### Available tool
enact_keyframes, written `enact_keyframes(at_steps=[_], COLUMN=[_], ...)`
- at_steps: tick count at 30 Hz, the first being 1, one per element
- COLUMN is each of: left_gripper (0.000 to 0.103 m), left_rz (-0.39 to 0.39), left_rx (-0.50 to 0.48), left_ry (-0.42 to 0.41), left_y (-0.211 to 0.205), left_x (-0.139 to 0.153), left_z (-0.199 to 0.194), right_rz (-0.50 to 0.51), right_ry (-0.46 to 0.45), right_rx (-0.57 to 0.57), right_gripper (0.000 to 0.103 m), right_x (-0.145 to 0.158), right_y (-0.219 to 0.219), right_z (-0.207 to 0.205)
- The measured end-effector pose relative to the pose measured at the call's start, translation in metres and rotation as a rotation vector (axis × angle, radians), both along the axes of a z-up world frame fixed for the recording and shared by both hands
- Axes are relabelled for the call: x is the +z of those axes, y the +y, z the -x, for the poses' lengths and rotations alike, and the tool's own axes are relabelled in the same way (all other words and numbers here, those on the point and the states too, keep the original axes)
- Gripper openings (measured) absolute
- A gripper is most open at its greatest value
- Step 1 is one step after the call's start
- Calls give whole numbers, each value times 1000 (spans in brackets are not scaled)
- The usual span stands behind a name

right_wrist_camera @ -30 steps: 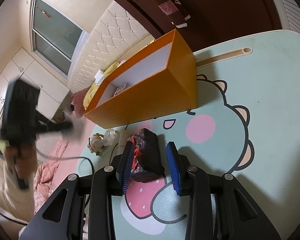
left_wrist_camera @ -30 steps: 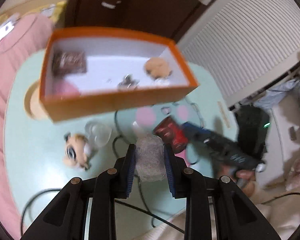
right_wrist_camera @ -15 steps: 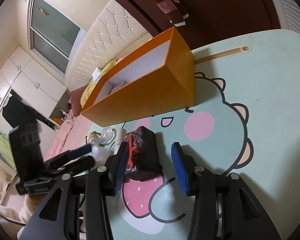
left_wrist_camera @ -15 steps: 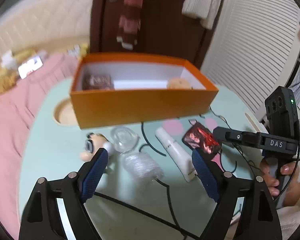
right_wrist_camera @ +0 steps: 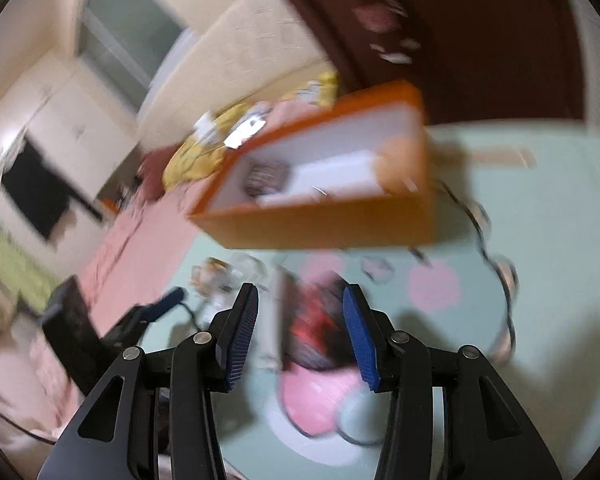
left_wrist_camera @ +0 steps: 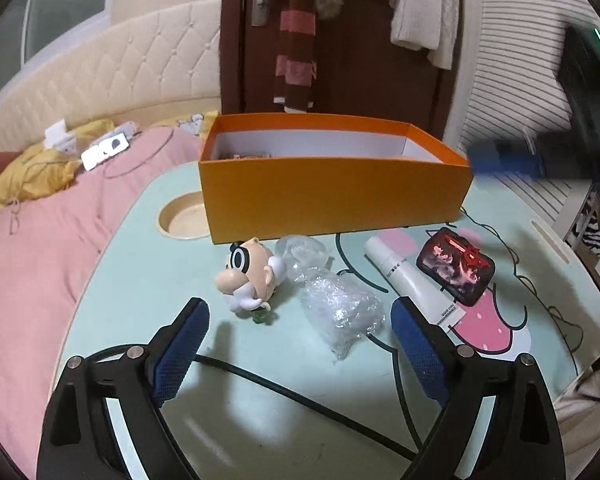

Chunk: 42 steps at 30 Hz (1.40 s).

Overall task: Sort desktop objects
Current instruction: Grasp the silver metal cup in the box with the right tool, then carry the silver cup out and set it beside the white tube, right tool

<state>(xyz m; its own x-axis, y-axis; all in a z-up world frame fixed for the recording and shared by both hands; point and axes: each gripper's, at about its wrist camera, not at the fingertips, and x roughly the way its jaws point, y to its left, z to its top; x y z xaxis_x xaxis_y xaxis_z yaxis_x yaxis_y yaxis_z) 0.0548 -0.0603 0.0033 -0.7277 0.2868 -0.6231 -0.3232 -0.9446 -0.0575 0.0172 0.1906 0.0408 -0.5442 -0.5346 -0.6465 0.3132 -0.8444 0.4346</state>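
Observation:
An orange box (left_wrist_camera: pixel 332 196) stands at the back of the pale green table (left_wrist_camera: pixel 140 272). In front of it lie a cartoon head figure (left_wrist_camera: pixel 248 276), a clear plastic wrap bundle (left_wrist_camera: pixel 340 308), a white tube (left_wrist_camera: pixel 408 276) and a dark red packet (left_wrist_camera: pixel 456 266). My left gripper (left_wrist_camera: pixel 300 352) is open wide and empty, just short of the wrap bundle. My right gripper (right_wrist_camera: pixel 298 328) is open above the red packet (right_wrist_camera: pixel 320 328); that view is blurred. It shows the box (right_wrist_camera: pixel 320 220) with small items inside.
A black cable (left_wrist_camera: pixel 300 396) crosses the table near my left fingers. A round cup recess (left_wrist_camera: pixel 180 218) sits left of the box. A pink blanket (left_wrist_camera: pixel 32 248) covers the bed on the left. A brown door (left_wrist_camera: pixel 340 32) stands behind.
My left gripper let go of the plastic wrap bundle, opened wide and pulled back. My right gripper opened off the red packet and rose, moving fast.

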Motion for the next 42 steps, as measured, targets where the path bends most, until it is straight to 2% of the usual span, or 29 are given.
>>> enact_keyframes(at_steps=[2, 3, 5, 9, 13, 16, 18, 21, 22, 28, 30, 34, 39, 42], left_gripper=[92, 92, 92, 92, 92, 92, 92, 92, 92, 92, 92, 92, 92, 92], left_rz=[-3, -3, -4, -16, -44, -79, -103, -156, -177, -209, -216, -231, -228, -223], left_rx=[2, 3, 3, -6, -14, -17, -11, 6, 14, 33, 39, 50, 56, 59], left_ry=[0, 1, 1, -3, -18, -29, -46, -78, -90, -99, -100, -102, -102, -100], left_y=[0, 0, 0, -1, -2, -6, -9, -16, -19, -22, -23, -24, -23, -22], left_x=[-1, -1, -1, -1, -1, -1, -2, -4, -4, -6, -6, -7, -8, -8], left_z=[0, 0, 1, -1, -1, 1, 2, 6, 7, 9, 9, 10, 11, 11], right_rz=[-106, -166, -271, -384, -414, -451, -465, -539, -546, -505, -451, -359, -235, -255], right_ry=[27, 10, -112, -368, -577, -669, -661, -639, -634, -586, -559, -418, -204, -49], right_rx=[32, 38, 52, 89, 105, 109, 118, 132, 133, 116, 96, 70, 91, 74], right_gripper=[46, 46, 46, 46, 46, 46, 46, 36, 36, 36, 36, 36, 36, 36], right_x=[29, 38, 40, 7, -34, -53, -54, -56, -56, -55, -50, -12, 40, 49], right_y=[-20, -31, -50, -76, -82, -85, -89, -95, -95, -88, -81, -70, -59, -69], right_z=[21, 37, 74, 133, 163, 172, 175, 172, 172, 169, 168, 158, 107, 65])
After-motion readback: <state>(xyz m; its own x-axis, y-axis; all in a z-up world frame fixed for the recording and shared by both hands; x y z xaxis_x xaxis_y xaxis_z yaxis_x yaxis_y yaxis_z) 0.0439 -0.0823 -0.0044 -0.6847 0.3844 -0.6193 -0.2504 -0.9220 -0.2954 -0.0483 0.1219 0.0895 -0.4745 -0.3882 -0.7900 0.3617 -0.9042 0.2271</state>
